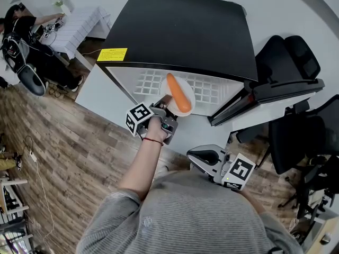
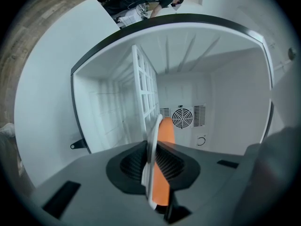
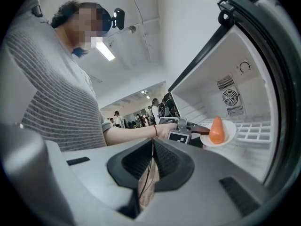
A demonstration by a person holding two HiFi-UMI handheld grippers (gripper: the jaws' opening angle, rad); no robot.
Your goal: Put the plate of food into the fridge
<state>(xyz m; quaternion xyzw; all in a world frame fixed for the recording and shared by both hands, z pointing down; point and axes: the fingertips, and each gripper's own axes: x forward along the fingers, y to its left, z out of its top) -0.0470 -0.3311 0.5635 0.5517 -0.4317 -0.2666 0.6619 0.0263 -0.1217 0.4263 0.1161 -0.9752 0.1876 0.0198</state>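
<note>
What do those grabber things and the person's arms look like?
The left gripper and right gripper are light grey shells with black ribbed fingers. Each carries a cube printed with black-and-white square markers. The person wears a grey striped short-sleeved shirt and a thin red band on the left wrist.

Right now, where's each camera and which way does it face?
Head view: on the person's head, looking down at the fridge; arm, left gripper and right gripper show.
Left gripper view: rides the left gripper, faces into the fridge; its jaws clamp the plate.
Right gripper view: rides the right gripper, faces sideways; closed jaws, torso, arm show.
Shared: all see the plate and carrot.
</note>
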